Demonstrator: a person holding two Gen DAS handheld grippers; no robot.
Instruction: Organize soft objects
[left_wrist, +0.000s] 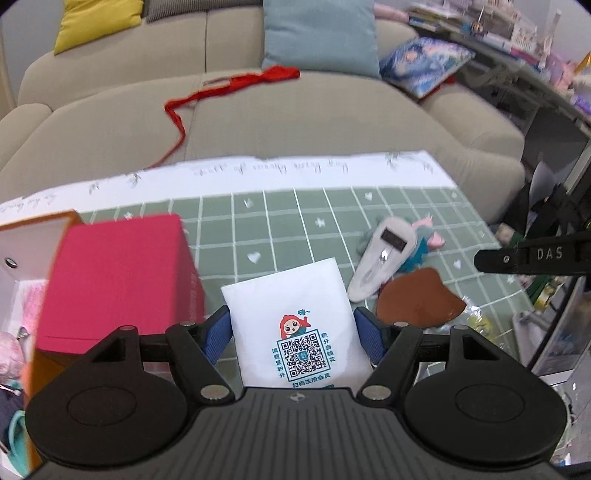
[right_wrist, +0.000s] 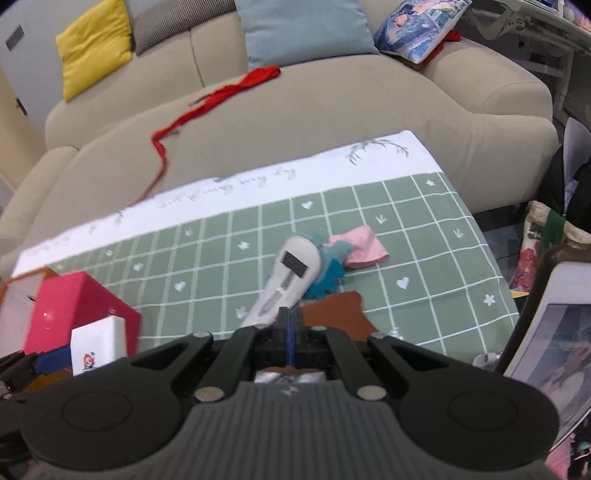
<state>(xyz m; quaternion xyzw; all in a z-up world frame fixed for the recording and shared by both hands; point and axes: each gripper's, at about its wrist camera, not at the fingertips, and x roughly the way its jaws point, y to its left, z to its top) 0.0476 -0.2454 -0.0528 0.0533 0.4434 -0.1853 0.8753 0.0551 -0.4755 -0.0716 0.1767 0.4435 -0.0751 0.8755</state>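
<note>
Your left hand-held gripper (left_wrist: 291, 334) has the white tissue pack (left_wrist: 295, 325) clasped between its blue pads (left_wrist: 216, 332), jaws wide because the pack is wide. In the right wrist view the pack shows at about eight o'clock, in front of the pink box (right_wrist: 70, 314). That box, with its orange-edged open flap, looks like the place for the soft things; in the left view it sits at nine o'clock from the pack. Carry the pack over the opening, keep it level so it does not slip out of the pads, and let go only when it is low inside.

Your right hand-held gripper (right_wrist: 290, 332) is clenched tight. Whether it pinches the edge of the brown leathery piece (right_wrist: 332, 314) right at its tips I cannot tell. If it does, hold close to the edge and lift slowly, since a thin floppy sheet may fold or drag its neighbours.

The pack is a soft, smooth plastic pillow, squashy under pressure. The brown piece is flat, matte and rounded. At twelve o'clock from it lies a white padded slipper-like item (right_wrist: 291, 280), over a teal fuzzy toy (right_wrist: 328, 277) and a pink cloth (right_wrist: 360, 247), all limp. The worktop (right_wrist: 424, 236) wears a green checked cloth.
</note>
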